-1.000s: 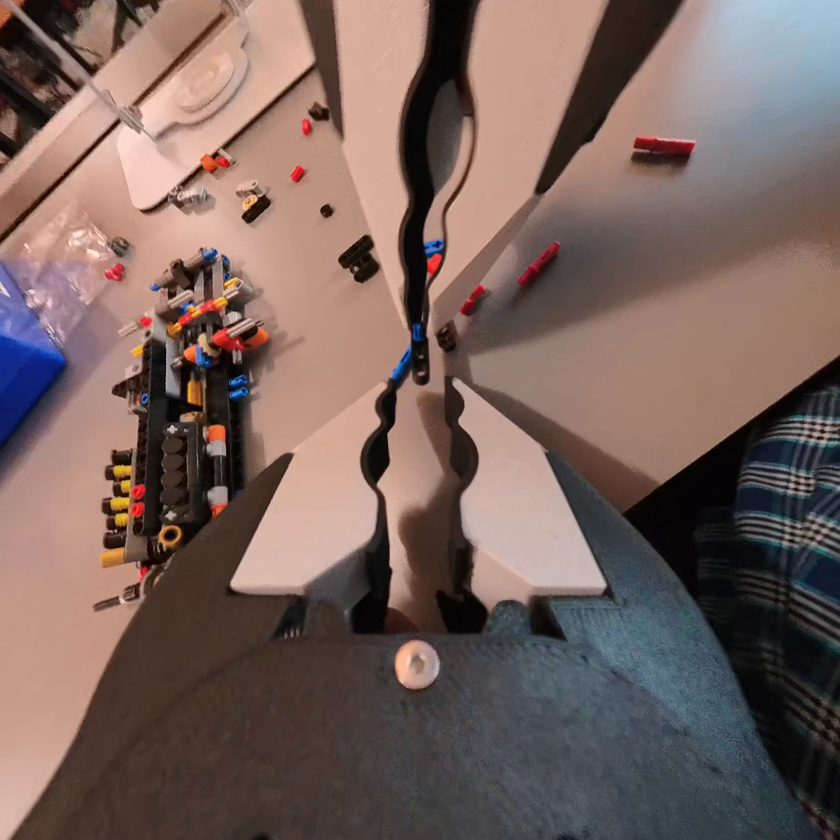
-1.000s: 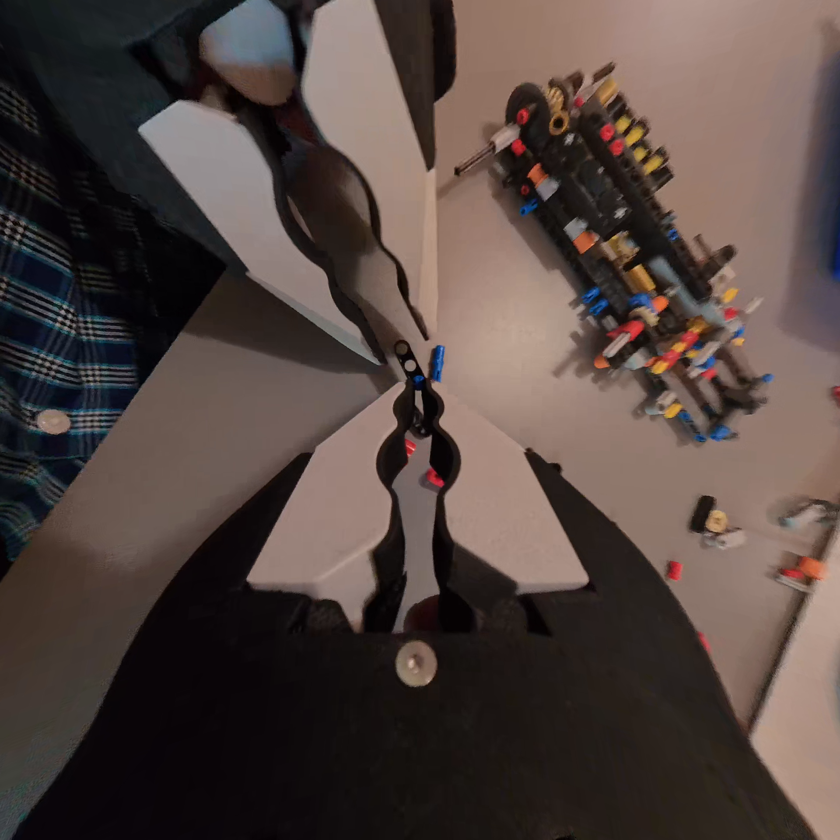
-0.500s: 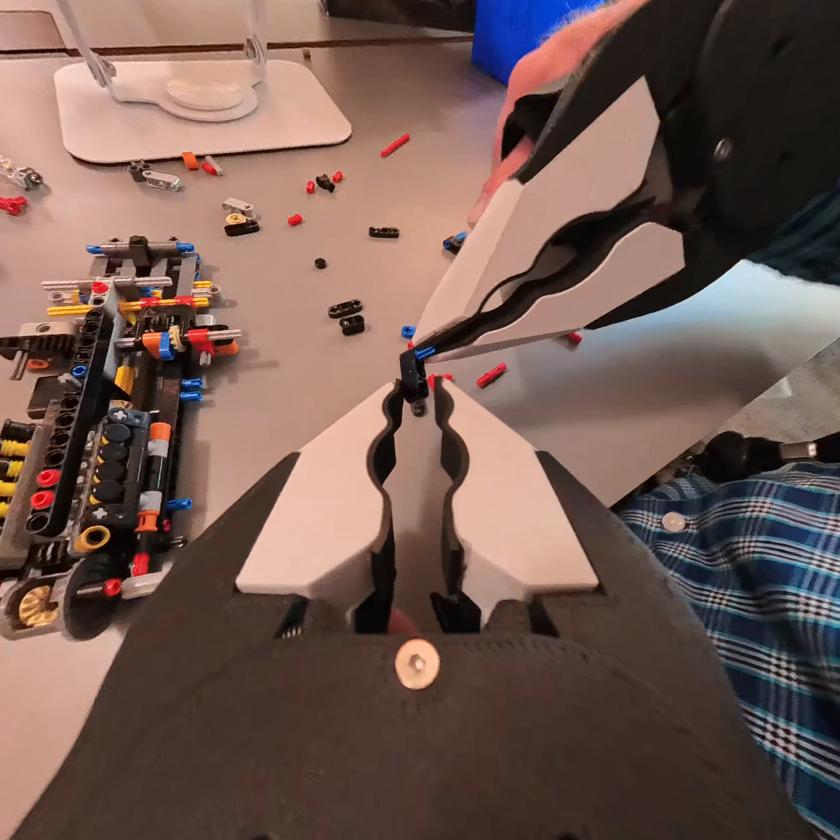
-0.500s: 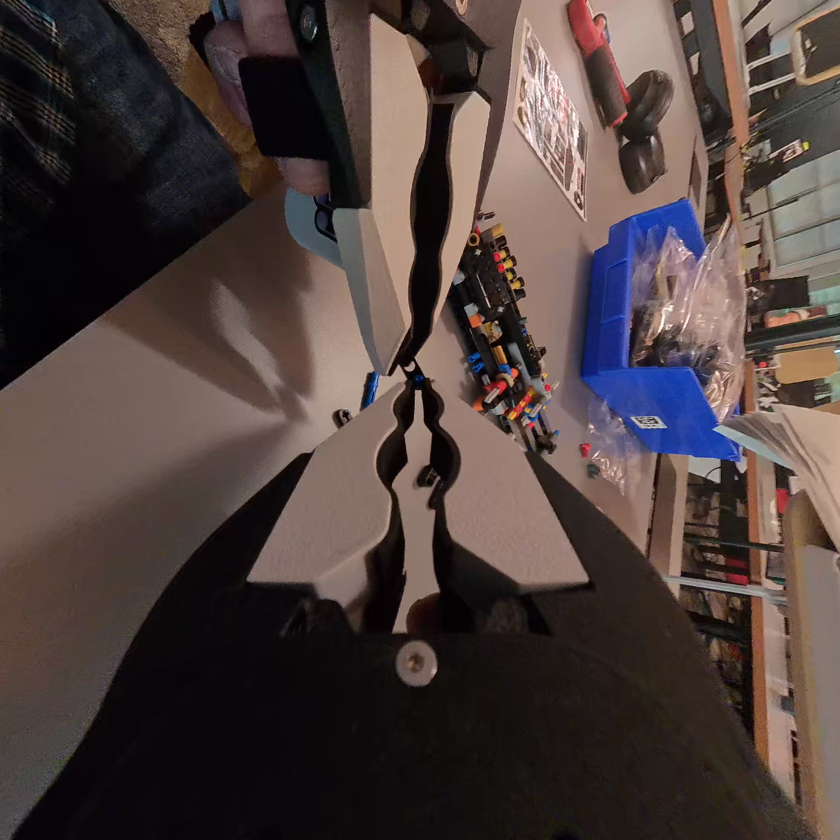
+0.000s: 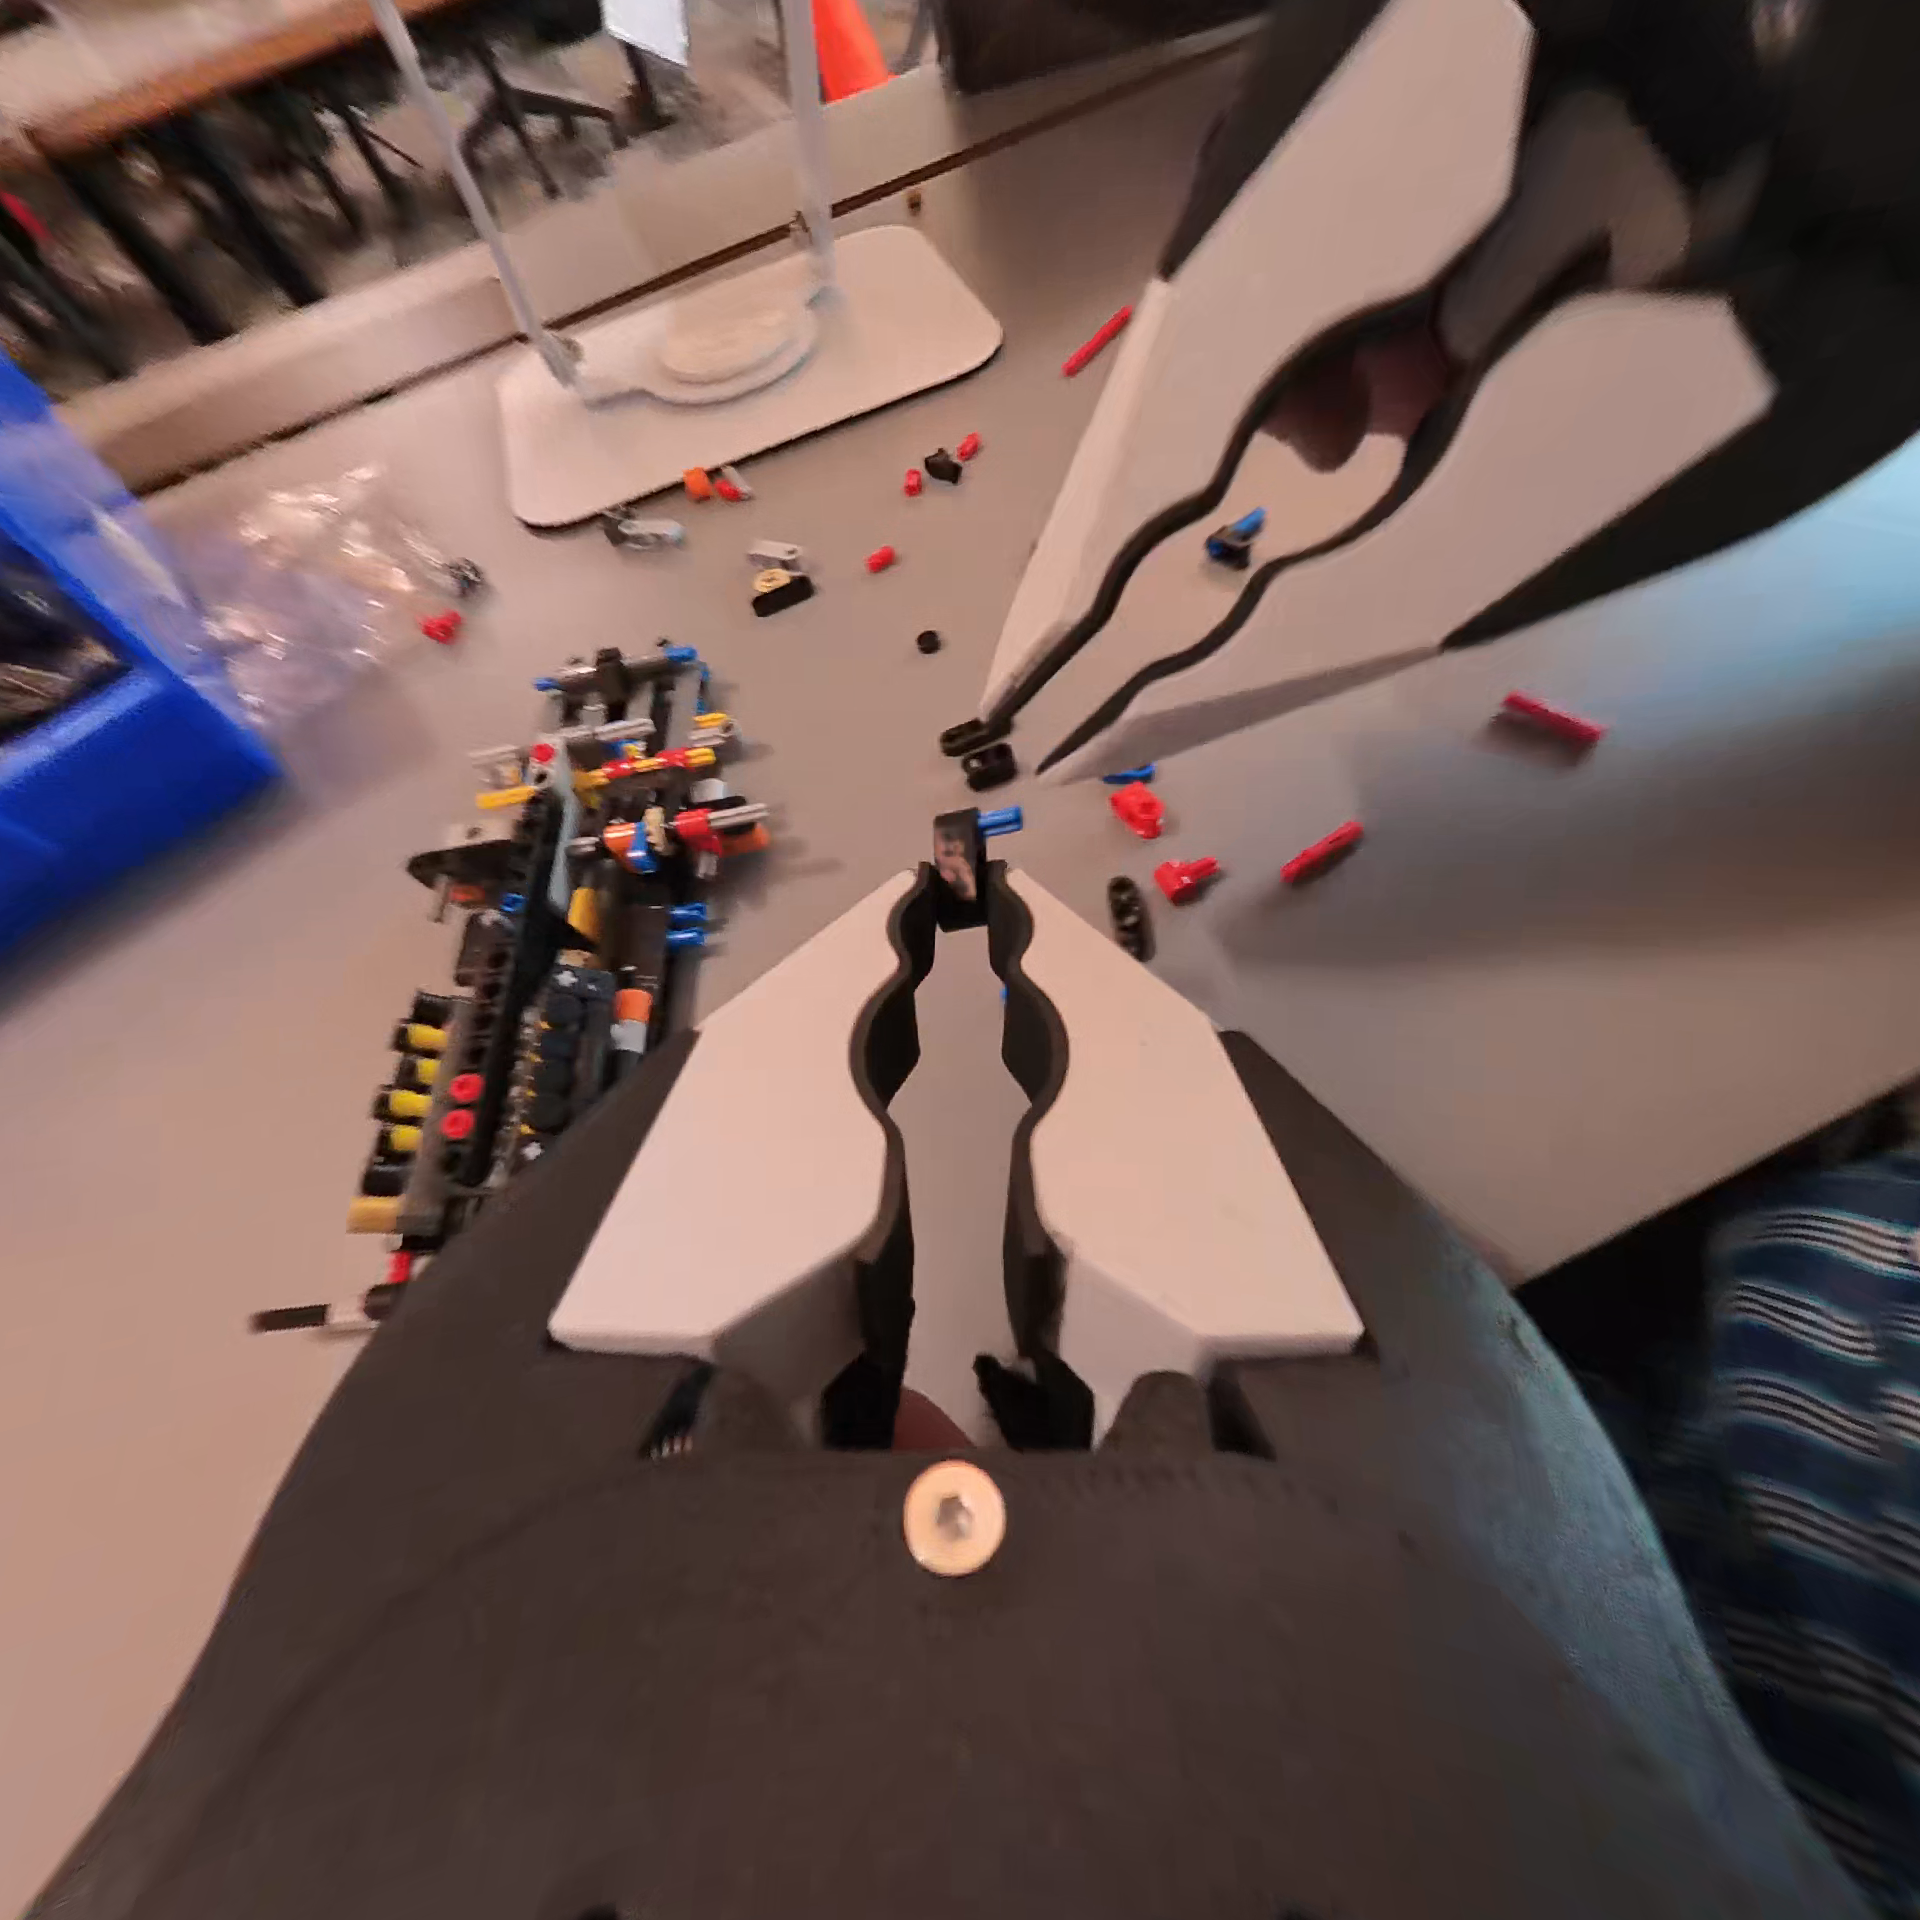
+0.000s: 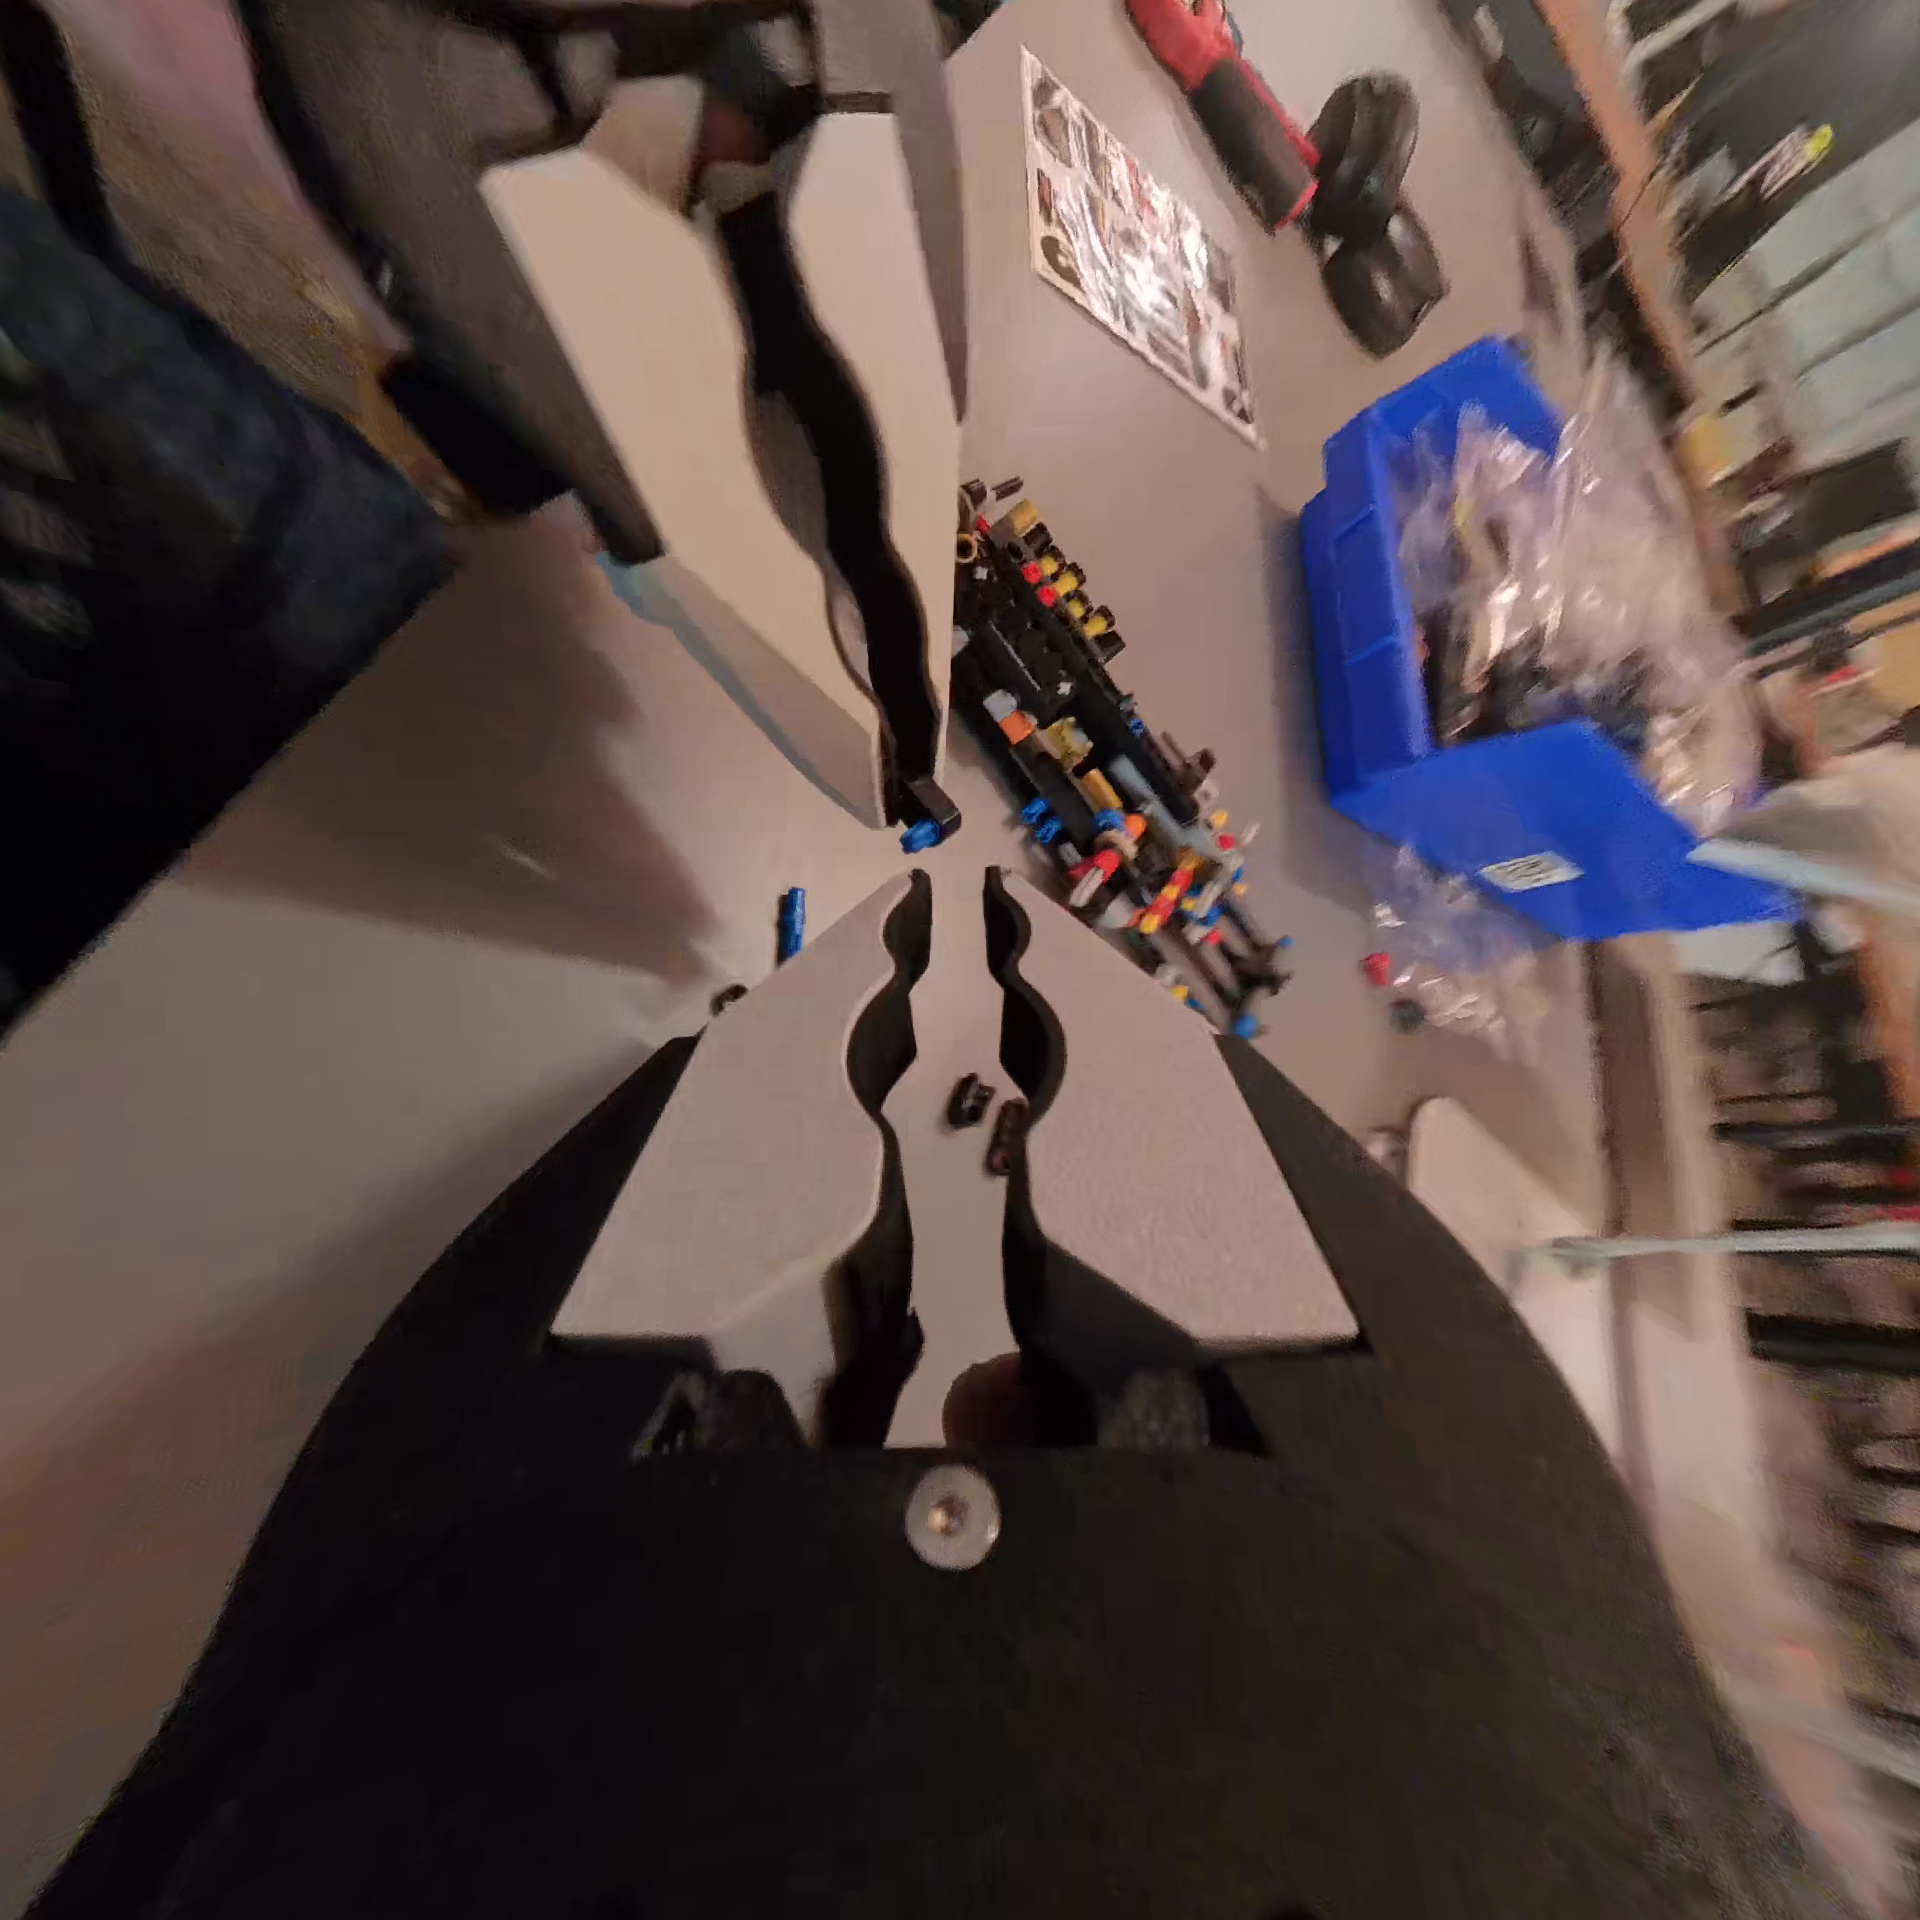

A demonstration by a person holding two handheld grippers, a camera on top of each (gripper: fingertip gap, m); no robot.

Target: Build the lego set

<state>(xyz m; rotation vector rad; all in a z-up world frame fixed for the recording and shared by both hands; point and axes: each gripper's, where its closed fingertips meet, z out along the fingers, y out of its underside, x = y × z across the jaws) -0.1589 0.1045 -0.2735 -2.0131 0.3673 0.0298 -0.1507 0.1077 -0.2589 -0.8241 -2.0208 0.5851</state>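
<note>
My left gripper (image 5: 956, 883) is shut on a small black lego piece with a blue pin (image 5: 964, 847) sticking out of its side, held above the grey table (image 5: 1455, 987). The right wrist view shows that piece (image 6: 928, 816) at the left gripper's tips (image 6: 914, 795). My right gripper (image 6: 956, 883) is open and empty, its tips a short gap from the piece. In the left wrist view the right gripper (image 5: 1016, 746) sits up and to the right. The long black lego assembly (image 5: 561, 935) with yellow, red and blue parts lies to the left and also shows in the right wrist view (image 6: 1101, 769).
Loose red pins (image 5: 1320, 852) and black connectors (image 5: 982, 753) lie scattered near the grippers. A blue pin (image 6: 792, 920) lies on the table. A blue bin (image 6: 1455, 727) with plastic bags, a sticker sheet (image 6: 1132, 249), black wheels (image 6: 1371, 239) and a white stand base (image 5: 748, 364) stand farther off.
My right gripper has opened, let go at the blue pin and drawn back from the left gripper. The black piece with the pin stays in my left gripper.
</note>
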